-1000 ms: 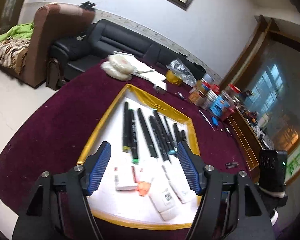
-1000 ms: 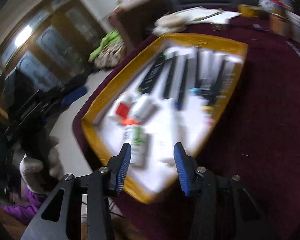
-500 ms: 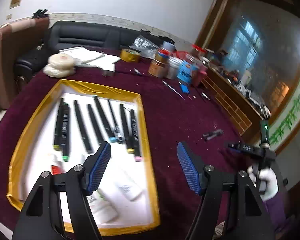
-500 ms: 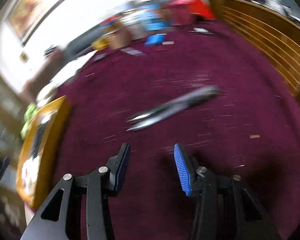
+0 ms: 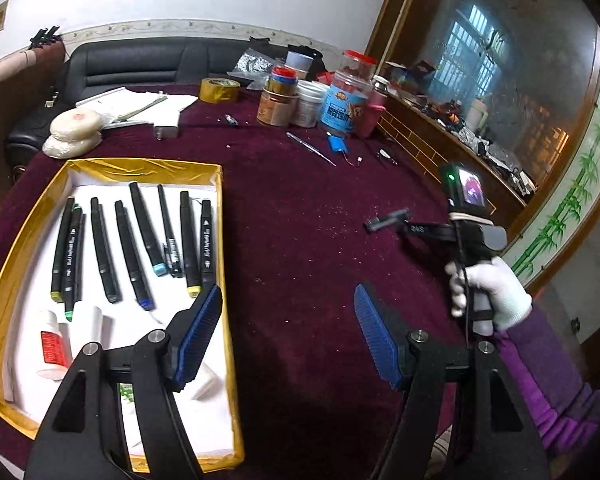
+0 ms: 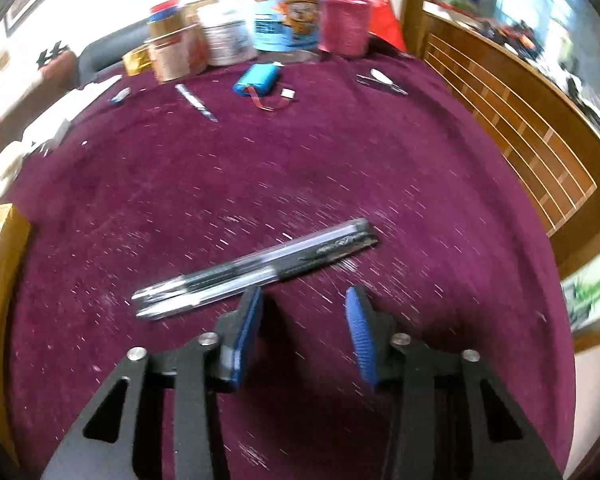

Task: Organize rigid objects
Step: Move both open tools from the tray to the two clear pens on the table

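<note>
Two gel pens (image 6: pixel 256 270) lie side by side on the maroon tablecloth (image 6: pixel 300 168) at twelve o'clock of the right gripper (image 6: pixel 303 320) — nearer than the left gripper (image 5: pixel 288 328) — long axis eight-to-two; its jaws, just narrowing, are apart and empty, as are the left's.

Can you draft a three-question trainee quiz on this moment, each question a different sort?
1. True or false: the right hand-held gripper has closed on the two pens.
2. Where do the black markers lie? A) in the gold-edged tray B) loose on the maroon tablecloth C) beside the blue battery pack
3. Fill in: the left hand-held gripper holds ____.

Key
1. False: its jaws have just been closing, but the pens lie on the cloth just beyond its fingertips, ungripped.
2. A
3. Nothing: it is open above the tray's right edge and the cloth.
</note>
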### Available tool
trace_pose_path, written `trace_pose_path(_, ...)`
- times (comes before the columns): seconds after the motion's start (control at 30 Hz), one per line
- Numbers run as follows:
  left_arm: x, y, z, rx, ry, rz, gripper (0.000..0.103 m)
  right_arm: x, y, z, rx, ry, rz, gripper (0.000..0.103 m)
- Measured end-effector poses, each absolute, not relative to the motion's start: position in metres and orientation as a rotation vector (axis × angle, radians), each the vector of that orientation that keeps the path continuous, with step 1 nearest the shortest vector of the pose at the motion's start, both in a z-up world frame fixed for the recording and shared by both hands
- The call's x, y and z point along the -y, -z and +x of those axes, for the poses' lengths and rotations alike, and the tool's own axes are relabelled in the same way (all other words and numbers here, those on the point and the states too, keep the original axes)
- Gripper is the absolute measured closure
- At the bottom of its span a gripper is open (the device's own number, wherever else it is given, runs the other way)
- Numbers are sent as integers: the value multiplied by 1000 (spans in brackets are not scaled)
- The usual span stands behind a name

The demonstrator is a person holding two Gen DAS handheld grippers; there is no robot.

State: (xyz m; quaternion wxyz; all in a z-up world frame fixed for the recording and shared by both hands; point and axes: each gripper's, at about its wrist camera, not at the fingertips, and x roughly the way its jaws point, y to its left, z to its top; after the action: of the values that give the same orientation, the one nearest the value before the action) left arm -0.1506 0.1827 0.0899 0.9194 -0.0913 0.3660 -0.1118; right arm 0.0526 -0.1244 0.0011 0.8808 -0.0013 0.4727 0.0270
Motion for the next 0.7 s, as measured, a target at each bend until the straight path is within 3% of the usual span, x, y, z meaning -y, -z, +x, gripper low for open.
trace_pose_path(0.27,-158,-93,-138,-765,276,-156,35,151,-4,52,-1002,-149,286,68)
trace_pose_path(0.63,-117,-91,-103,-821,337,-135,35,115,-5,64,-938,-84,8,64)
trace_pose_path(0.7,-106,-94,-96,-819,344,-96,35,125,1,59,-967,-28,-73,73)
